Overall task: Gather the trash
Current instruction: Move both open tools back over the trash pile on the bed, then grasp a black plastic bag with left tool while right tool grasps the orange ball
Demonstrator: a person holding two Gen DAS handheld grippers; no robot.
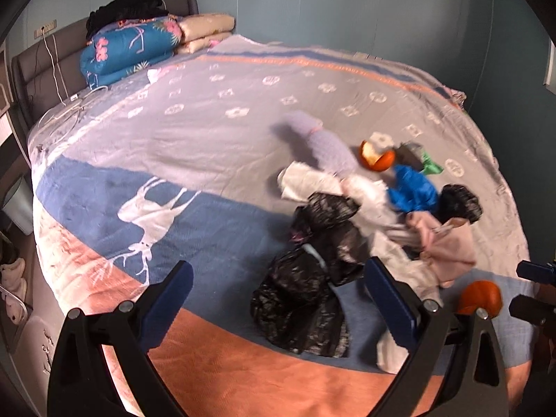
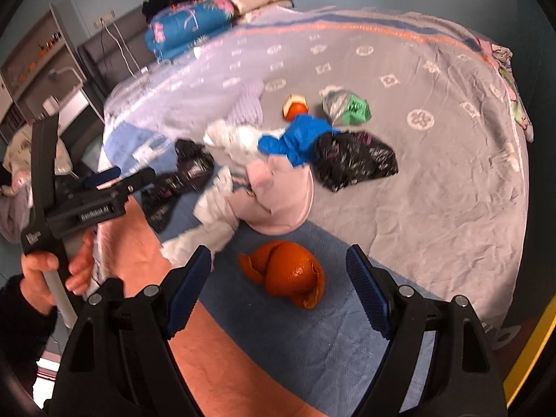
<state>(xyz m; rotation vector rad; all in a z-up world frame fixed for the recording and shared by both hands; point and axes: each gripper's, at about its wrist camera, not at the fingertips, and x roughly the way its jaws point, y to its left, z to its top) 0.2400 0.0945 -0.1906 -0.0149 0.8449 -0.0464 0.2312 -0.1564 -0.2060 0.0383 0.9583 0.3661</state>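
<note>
Trash and clothes lie mixed on the bed. My left gripper (image 1: 278,295) is open above a crumpled black plastic bag (image 1: 299,302). My right gripper (image 2: 278,278) is open around a near orange peel (image 2: 288,274), not touching it; that peel shows at the right of the left wrist view (image 1: 481,295). Farther off lie a second orange peel (image 2: 295,106) (image 1: 377,156), a blue plastic wrapper (image 2: 302,135) (image 1: 413,187), a green and silver wrapper (image 2: 347,107) and another black bag (image 2: 354,160) (image 1: 460,201).
A pink garment (image 2: 278,198), white cloth (image 2: 215,205) and a lilac sock (image 1: 326,142) lie among the trash. Folded quilts (image 1: 128,48) are stacked at the headboard. The bed edge (image 2: 514,208) falls off at the right; a shelf (image 2: 41,55) stands left.
</note>
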